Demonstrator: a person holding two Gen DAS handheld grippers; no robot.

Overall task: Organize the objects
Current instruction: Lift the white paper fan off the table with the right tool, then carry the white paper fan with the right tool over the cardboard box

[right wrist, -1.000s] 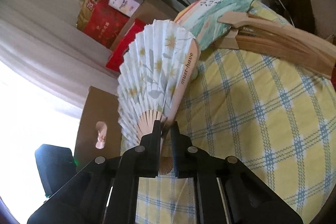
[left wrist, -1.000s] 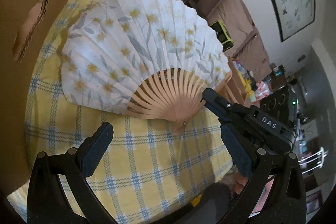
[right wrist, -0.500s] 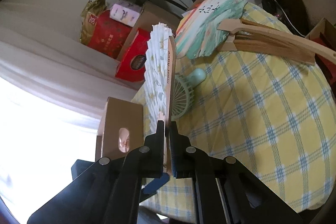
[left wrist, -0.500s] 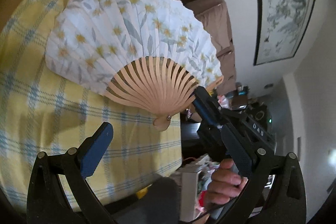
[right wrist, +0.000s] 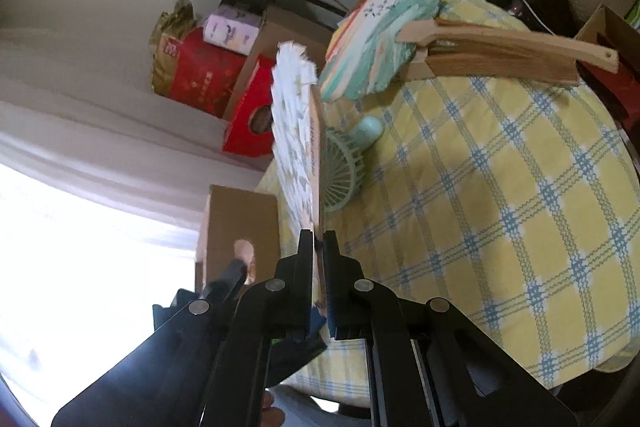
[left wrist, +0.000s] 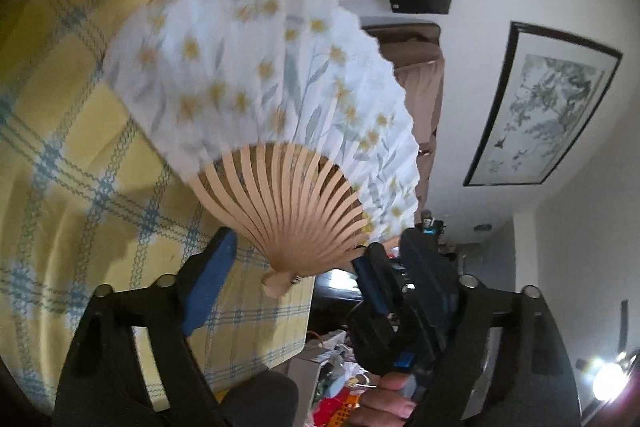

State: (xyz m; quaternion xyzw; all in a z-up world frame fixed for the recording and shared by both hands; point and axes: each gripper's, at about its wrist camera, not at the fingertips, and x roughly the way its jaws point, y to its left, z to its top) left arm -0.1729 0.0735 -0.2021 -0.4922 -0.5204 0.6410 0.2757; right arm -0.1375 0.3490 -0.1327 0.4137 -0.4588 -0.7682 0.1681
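Over a table under a yellow checked cloth [right wrist: 520, 155], the white fan [left wrist: 280, 99] is off the surface, spread open and pinched by its outer guard in the closed right gripper [right wrist: 318, 247]; the left gripper [left wrist: 316, 255] gapes open around the pivot end, touching nothing. Sorting looks barely begun: this fan is unfolded, and a green fan [right wrist: 376, 39], a wooden fan [right wrist: 504, 57] and a mint hand fan [right wrist: 344, 167] lie loose beyond, a box [right wrist: 240, 223] at the edge. Motion blurs the fan's far edge; the box's inside is hidden.
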